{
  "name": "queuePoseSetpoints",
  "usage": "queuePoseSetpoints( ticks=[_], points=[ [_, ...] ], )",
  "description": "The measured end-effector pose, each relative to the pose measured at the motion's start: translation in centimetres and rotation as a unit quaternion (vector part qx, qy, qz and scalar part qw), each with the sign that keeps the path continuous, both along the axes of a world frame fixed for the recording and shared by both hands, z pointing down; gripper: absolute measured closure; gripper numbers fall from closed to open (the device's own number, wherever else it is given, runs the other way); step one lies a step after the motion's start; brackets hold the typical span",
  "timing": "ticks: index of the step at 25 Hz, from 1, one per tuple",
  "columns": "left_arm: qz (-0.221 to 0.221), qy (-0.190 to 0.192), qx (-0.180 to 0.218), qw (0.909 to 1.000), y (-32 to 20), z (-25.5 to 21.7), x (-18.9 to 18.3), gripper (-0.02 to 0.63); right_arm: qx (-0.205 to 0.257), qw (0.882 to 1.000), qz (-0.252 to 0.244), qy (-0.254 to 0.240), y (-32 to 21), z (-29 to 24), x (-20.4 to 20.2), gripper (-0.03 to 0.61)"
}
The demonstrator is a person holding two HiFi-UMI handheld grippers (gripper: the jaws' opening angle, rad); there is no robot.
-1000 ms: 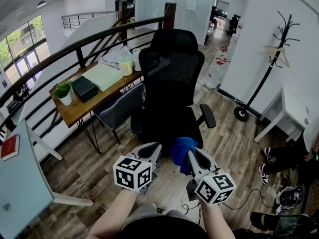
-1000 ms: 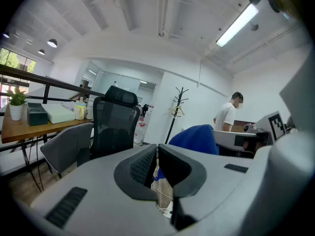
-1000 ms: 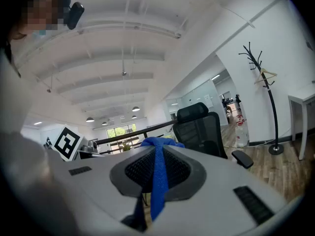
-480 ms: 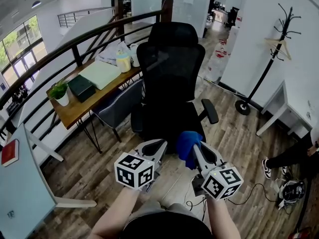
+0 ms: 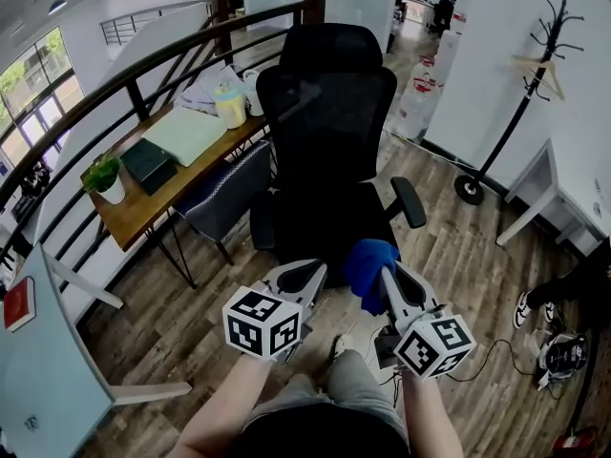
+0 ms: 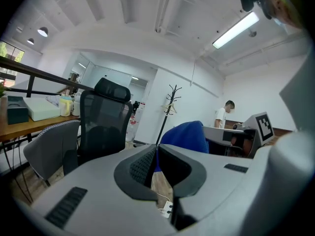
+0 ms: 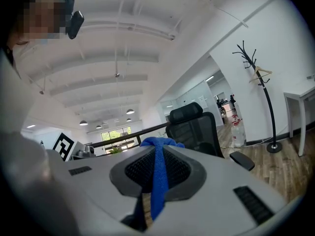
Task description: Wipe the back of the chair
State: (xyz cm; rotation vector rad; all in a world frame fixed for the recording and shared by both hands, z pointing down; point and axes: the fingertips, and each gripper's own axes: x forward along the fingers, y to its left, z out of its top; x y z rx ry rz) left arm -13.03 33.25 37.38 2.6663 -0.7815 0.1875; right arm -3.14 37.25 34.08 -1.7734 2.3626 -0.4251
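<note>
Wood floor point(image 5: 172, 322), black chair point(image 5: 329, 132), right gripper point(image 5: 387, 273) jaws clamped on blue cloth point(image 5: 368, 256), left gripper point(image 5: 310, 271) jaws pressed together

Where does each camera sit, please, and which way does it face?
Head view: on the person's head, steeply down at the black chair; forearms, left gripper, right gripper show.
Left gripper view: on that gripper, along its shut jaws toward the chair.
Right gripper view: along its jaws clamping the blue cloth.
All three share chair and cloth.

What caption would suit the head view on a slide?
Facing a black office chair, the right gripper clamps a blue cloth; the left gripper is shut and empty.
</note>
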Motion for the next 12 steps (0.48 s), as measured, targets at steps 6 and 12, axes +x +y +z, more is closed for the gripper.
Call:
queuePoseSetpoints(
  ticks=[6,12],
  points=[
    [-0.014,-0.003,-0.005,0.9999,-4.7,0.4,2.2,0.588,0.005,1.000,-0.025,-0.003,-5.3,0.2,1.9,0.525],
    [-0.048,-0.002,-0.007,0.9988,-11.5,0.6,5.7,0.588,0.012,0.998,-0.062,0.008,-12.9,0.0,5.7,0.525]
  ],
)
